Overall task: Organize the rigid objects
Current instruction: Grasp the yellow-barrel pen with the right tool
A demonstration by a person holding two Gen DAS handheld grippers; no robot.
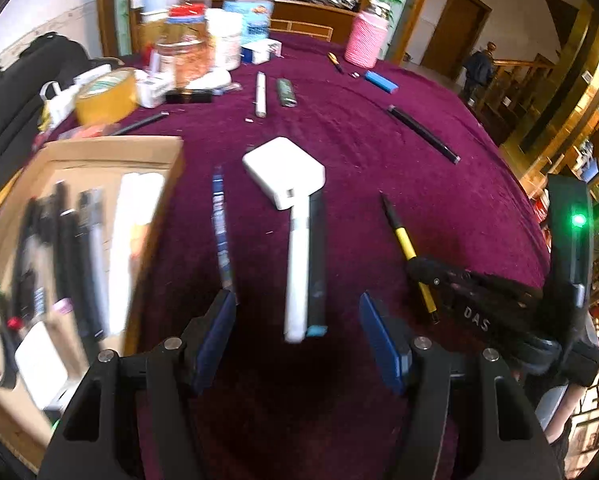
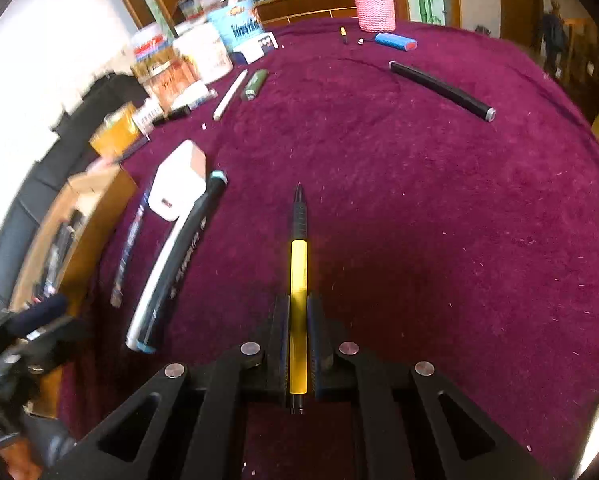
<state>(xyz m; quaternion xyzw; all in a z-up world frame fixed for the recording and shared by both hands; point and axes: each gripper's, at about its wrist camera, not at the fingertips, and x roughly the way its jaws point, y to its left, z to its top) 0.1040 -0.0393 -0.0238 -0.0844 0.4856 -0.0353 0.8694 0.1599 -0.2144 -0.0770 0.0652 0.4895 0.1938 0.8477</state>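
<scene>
On the purple cloth (image 2: 419, 200), right claw (image 2: 298, 320) clamps the yellow pen (image 2: 298, 264); left claw (image 1: 297, 320) gapes

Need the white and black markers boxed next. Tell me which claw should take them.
Left. The left claw is open and lined up with the white marker and black marker, beside the cardboard box. The right claw is shut on the yellow pen.

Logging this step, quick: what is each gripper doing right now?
Left gripper: open, holding nothing.
Right gripper: closed on the yellow pen.
</scene>
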